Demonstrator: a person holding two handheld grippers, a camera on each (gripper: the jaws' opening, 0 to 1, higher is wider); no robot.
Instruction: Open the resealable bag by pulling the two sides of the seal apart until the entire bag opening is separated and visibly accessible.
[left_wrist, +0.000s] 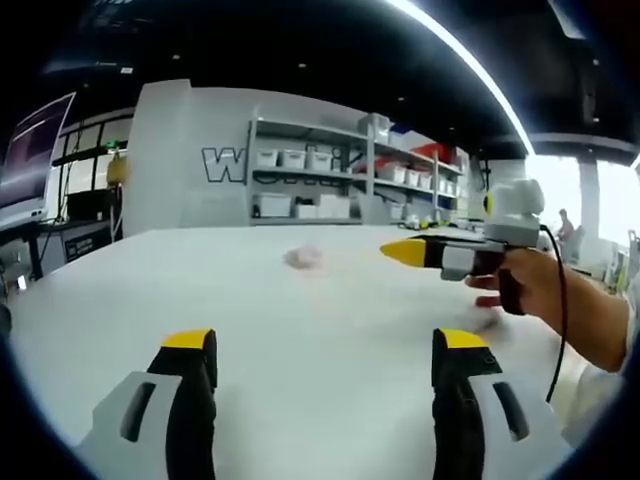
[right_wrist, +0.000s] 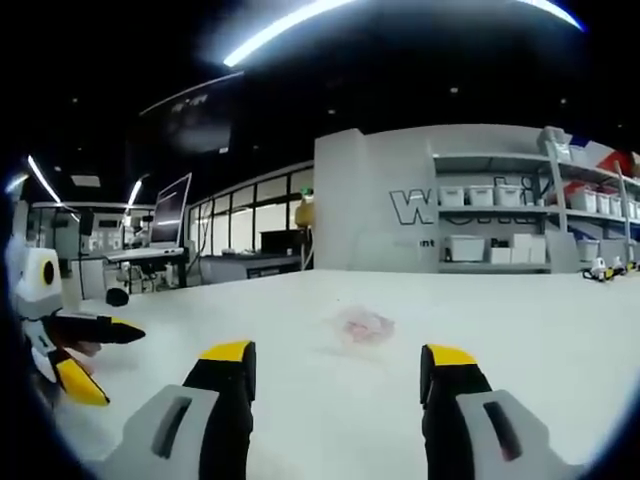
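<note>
Both grippers stand released and carry nothing. Left gripper (left_wrist: 325, 365), seen in its own view, has its yellow-tipped jaws wide apart over bare white table (left_wrist: 320, 320). Right gripper (right_wrist: 340, 385) shows the same in its view: jaws spread, nothing between them.

Resealable bag (left_wrist: 303, 257) lies flat on the table well ahead of both tools, a small pale pinkish packet; in the right gripper view it sits between and beyond the jaw tips (right_wrist: 363, 325). It is too blurred to tell where the seal runs.

Assessment: the step in hand is the approach. To do it well, each gripper should come in low and take one side of the seal lip separately, near the middle of the mouth, so the pull parts the seal rather than dragging the light bag across the table. Catching both layers in one jaw pair would defeat the pull.

Pose: in the left gripper view the right gripper (left_wrist: 408, 252) is held level above the table by a hand (left_wrist: 535, 285), tips pointing inward.
</note>
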